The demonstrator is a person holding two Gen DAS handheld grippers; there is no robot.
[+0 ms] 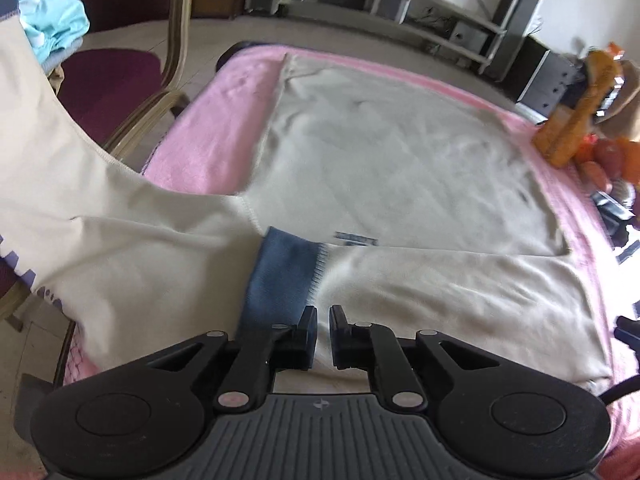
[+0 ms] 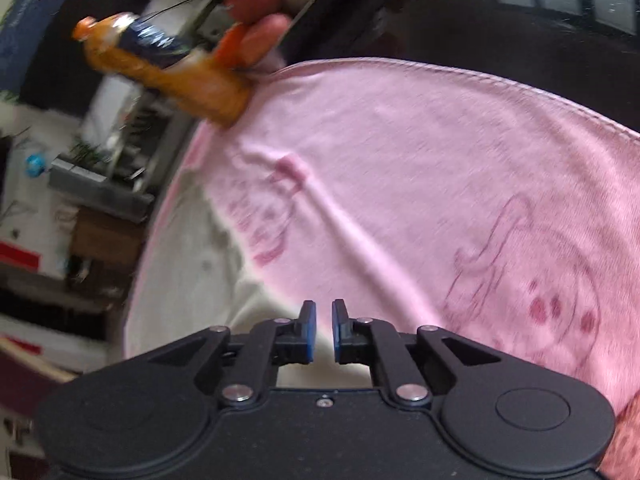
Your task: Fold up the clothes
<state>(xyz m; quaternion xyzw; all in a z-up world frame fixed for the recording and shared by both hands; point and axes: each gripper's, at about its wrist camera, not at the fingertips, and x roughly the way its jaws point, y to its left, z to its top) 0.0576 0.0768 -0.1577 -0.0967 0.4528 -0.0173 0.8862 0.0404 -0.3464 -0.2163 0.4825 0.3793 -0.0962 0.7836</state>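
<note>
A cream long-sleeved top lies flat on a pink blanket. One sleeve with a blue cuff is folded across its near part. More cream cloth with a purple print stretches up to the left. My left gripper hovers just above the cuff's near end, jaws almost together with nothing between them. In the right wrist view, my right gripper is over the blanket beside the top's edge. Its blue pads stand a slim gap apart and hold nothing.
A chair with a maroon seat stands left of the table, with light blue cloth on it. An orange bottle and red-orange items sit at the blanket's far right corner. Grey shelves line the back.
</note>
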